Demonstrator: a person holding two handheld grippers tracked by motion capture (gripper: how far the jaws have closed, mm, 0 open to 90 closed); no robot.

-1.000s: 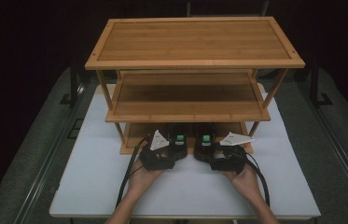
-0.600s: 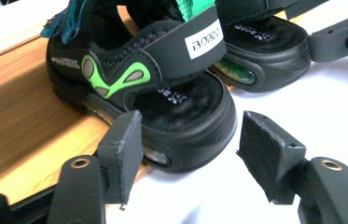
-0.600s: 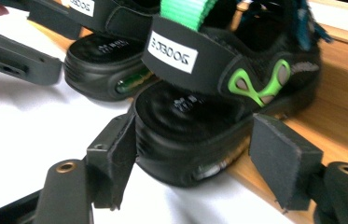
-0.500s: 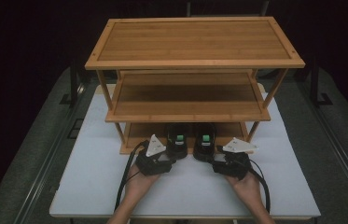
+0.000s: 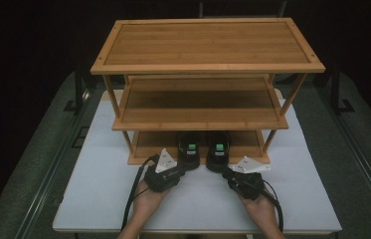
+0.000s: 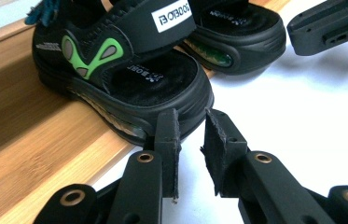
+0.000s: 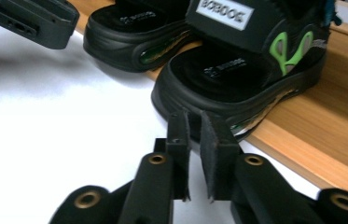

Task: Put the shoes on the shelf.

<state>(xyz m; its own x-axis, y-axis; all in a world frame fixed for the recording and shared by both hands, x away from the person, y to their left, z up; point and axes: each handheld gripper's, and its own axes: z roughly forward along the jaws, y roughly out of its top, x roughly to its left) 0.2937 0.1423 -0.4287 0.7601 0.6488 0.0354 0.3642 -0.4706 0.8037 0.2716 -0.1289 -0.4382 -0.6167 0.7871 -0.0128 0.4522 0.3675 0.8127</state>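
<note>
Two black sandals with green marks stand side by side on the bottom shelf of a bamboo rack, heels over its front edge. My left gripper points at the heel of the left sandal. In the left gripper view that sandal sits just beyond the left gripper. My right gripper points at the right sandal, whose heel lies just past the right gripper. Both pairs of jaws have just been closing and stand nearly together with nothing between them.
The three-tier bamboo rack stands on a white mat over a dark table. Its top and middle shelves are bare. Cables trail back from both grippers along the person's hands at the mat's front edge.
Both grippers' jaws have drawn in from wide to nearly together. The hands have slid back a little toward the person, away from the sandals' heels.
</note>
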